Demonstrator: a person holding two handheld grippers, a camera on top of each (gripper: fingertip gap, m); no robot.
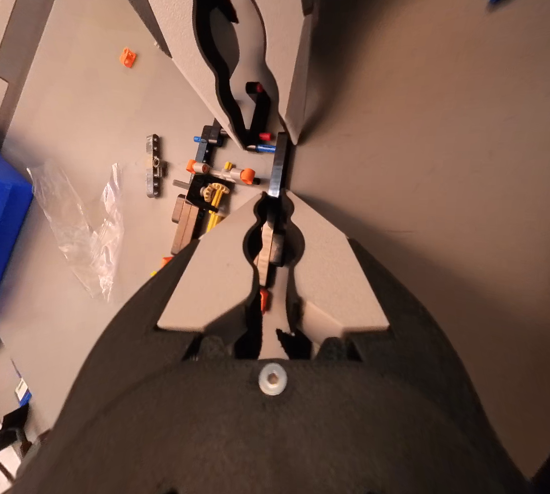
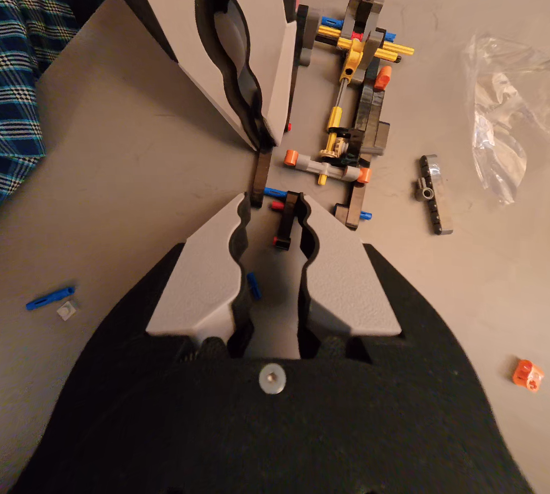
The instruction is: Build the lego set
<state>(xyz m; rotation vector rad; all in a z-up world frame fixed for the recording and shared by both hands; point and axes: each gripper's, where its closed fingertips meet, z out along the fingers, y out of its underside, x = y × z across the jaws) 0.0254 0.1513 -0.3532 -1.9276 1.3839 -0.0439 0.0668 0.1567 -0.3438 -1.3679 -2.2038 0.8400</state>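
While the left hand-held gripper (image 1: pixel 275 196) pinches the long black beam (image 1: pixel 279 165) of the lego chassis (image 2: pixel 354 110) on the worktop (image 2: pixel 119 152), the right hand-held gripper (image 2: pixel 275 198) clamps a bent black liftarm (image 2: pixel 287 219) against that beam's end.

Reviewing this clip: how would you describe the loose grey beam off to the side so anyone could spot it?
Start at the half-built lego frame in the middle of the table. Look between it and the crumpled clear plastic bag: the grey beam lies there alone, flat, touching neither. Unlike the frame's black beams, it is light grey, has a row of holes and carries a small grey connector on one side.
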